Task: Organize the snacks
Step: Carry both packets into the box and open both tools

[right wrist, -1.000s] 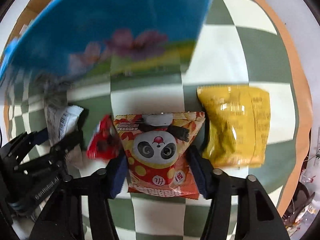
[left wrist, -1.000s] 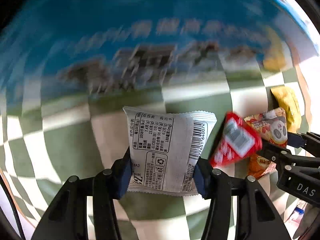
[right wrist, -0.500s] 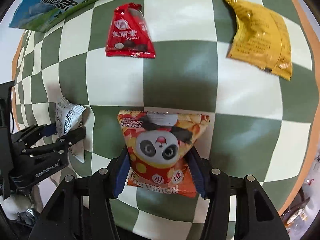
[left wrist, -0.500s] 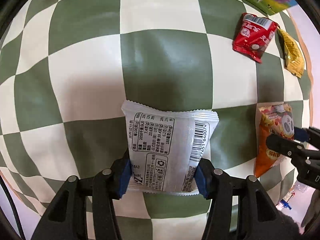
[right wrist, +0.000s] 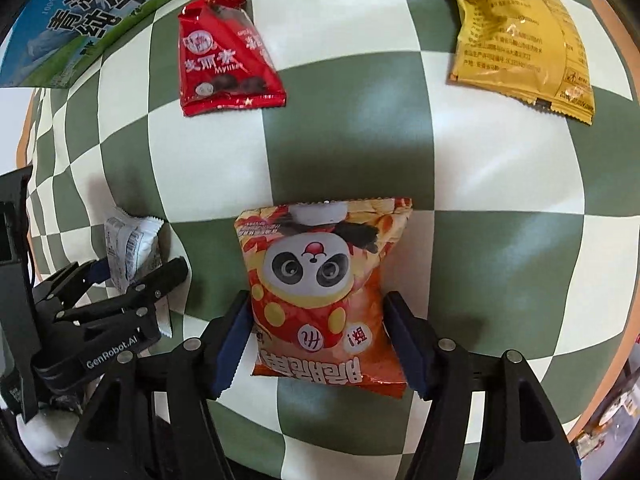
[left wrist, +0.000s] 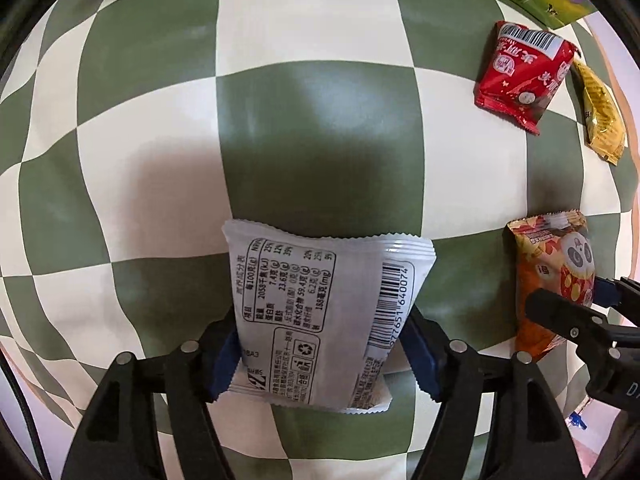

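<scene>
We are gripping the white packet (left wrist: 320, 312) in the left tool (left wrist: 324, 354), the panda packet (right wrist: 324, 288) in the right tool (right wrist: 318, 338), both closed; we are advising level carrying toward the box (right wrist: 80, 20) at eleven o'clock.

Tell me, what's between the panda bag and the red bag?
Nothing but bare checkered cloth. The right wrist view shows open squares between the panda bag and the red bag.

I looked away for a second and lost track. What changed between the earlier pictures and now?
Both grippers pulled back from the blue milk carton, which filled both views a second ago and now sits at the far edge. The red packet and yellow packet now look farther off. Unchanged: left gripper clamps the white packet, right gripper the panda packet.
</scene>
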A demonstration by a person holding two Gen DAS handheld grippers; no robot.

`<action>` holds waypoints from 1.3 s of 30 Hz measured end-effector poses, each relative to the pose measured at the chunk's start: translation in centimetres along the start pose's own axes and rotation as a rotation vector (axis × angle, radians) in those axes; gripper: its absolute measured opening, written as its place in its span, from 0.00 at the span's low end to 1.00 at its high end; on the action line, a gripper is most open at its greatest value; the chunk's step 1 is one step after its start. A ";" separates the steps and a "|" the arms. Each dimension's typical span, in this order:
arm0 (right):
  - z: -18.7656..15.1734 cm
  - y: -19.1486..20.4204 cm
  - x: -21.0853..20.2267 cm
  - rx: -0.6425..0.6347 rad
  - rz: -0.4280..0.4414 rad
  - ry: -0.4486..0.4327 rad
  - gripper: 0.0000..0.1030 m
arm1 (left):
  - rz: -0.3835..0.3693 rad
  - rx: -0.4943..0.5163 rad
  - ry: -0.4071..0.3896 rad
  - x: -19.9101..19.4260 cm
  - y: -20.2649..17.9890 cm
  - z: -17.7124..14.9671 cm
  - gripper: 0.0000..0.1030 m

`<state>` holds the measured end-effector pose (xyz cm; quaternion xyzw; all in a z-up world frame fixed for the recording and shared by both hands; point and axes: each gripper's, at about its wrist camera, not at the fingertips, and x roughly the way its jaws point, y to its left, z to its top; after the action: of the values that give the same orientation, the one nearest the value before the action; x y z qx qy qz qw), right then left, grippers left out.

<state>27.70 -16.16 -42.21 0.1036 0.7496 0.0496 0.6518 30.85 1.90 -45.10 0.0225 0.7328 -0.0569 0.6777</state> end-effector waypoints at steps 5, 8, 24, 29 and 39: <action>-0.4 1.5 0.1 -0.028 -0.029 -0.046 0.60 | 0.012 -0.010 -0.027 -0.9 0.1 -1.3 0.47; -0.9 1.9 0.0 -0.045 -0.035 -0.060 0.57 | 0.014 -0.013 -0.032 -1.3 0.1 -1.5 0.44; -2.0 3.3 -7.3 -0.105 0.063 -0.147 0.50 | -0.068 0.013 -0.134 -9.8 -1.0 -1.3 0.44; -0.9 4.4 -14.0 -0.122 0.137 -0.251 0.50 | -0.124 0.020 -0.258 -16.5 -0.8 0.5 0.44; 7.8 7.8 -24.8 -0.153 0.197 -0.478 0.50 | -0.043 0.035 -0.433 -25.8 2.2 11.0 0.44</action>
<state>39.26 -14.49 -17.69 0.1353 0.5549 0.1436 0.8082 44.12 3.98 -20.34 0.0057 0.5695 -0.0873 0.8173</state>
